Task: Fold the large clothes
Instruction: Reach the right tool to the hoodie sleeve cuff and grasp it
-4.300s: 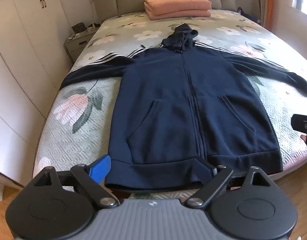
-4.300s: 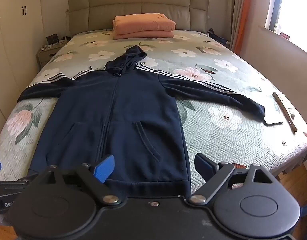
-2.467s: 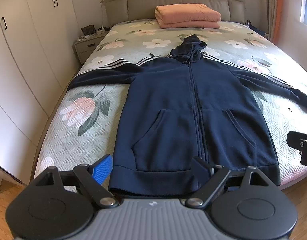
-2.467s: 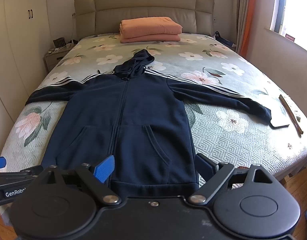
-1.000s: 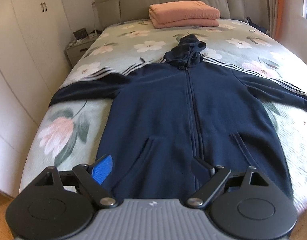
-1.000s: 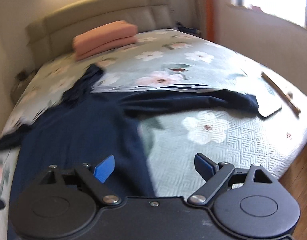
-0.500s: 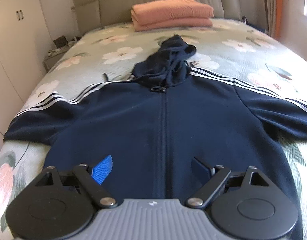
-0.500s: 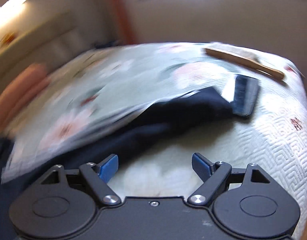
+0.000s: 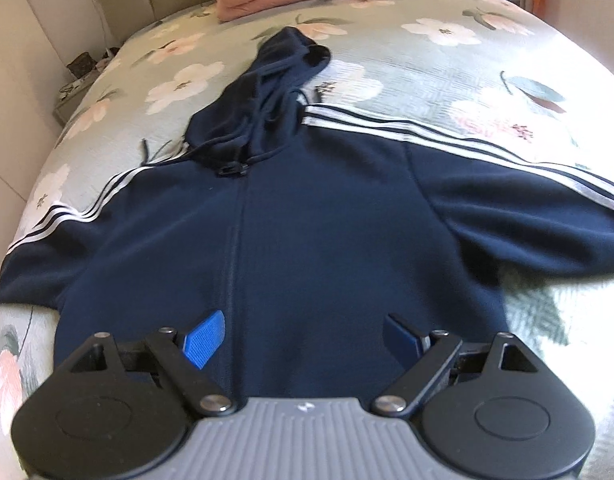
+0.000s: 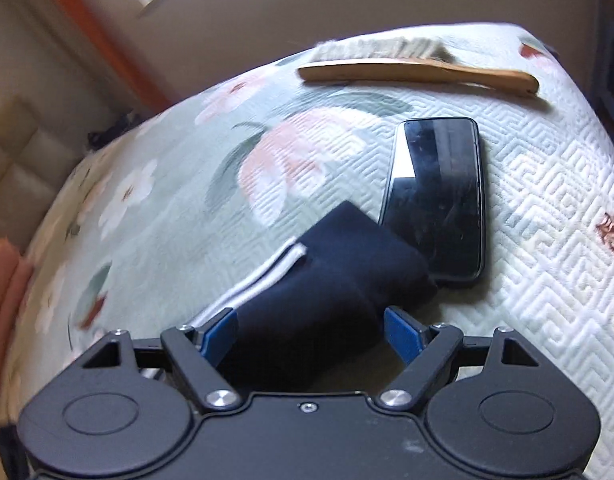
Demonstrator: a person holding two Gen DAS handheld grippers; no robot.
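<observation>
Left wrist: navy hoodie flat, zipped; left tongs and right tongs spread.

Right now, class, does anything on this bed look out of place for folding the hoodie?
Yes. A phone lies touching the sleeve cuff between the open right tongs, and a wooden brush lies beyond it. Neither belongs to folding.
</observation>
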